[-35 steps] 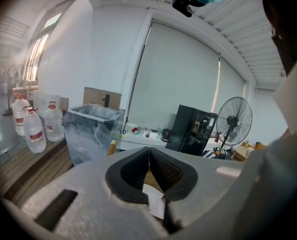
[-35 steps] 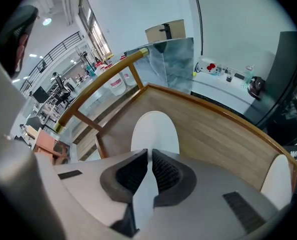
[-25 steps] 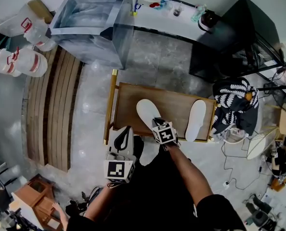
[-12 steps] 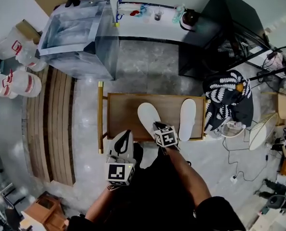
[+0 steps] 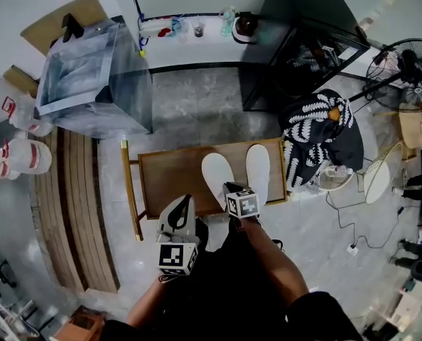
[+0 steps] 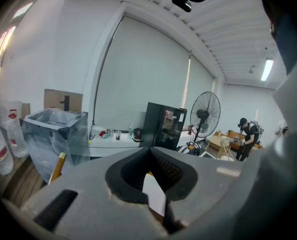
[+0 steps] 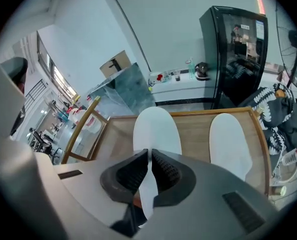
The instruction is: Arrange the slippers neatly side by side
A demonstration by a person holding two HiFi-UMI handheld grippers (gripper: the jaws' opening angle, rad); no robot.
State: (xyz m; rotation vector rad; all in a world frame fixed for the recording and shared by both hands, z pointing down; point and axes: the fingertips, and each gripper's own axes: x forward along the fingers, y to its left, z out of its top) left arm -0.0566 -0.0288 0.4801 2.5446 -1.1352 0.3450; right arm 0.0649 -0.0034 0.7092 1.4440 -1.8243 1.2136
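Two white slippers lie on a low wooden table. The left slipper points slightly left, and the right slipper lies close beside it. My right gripper is at the table's near edge, shut on the heel of the left slipper, whose white edge is pinched between the pads. My left gripper hovers off the table's near left corner, held level. Its tips meet and it holds nothing.
A plastic-wrapped box stands at the far left and a black cabinet at the far right. A black-and-white patterned cloth hangs right of the table. Wooden slats lie on the left. A fan and cables are further right.
The right gripper has dragged the left slipper rightward across the table, so the gap to the right slipper has narrowed. The left gripper has stayed in place.
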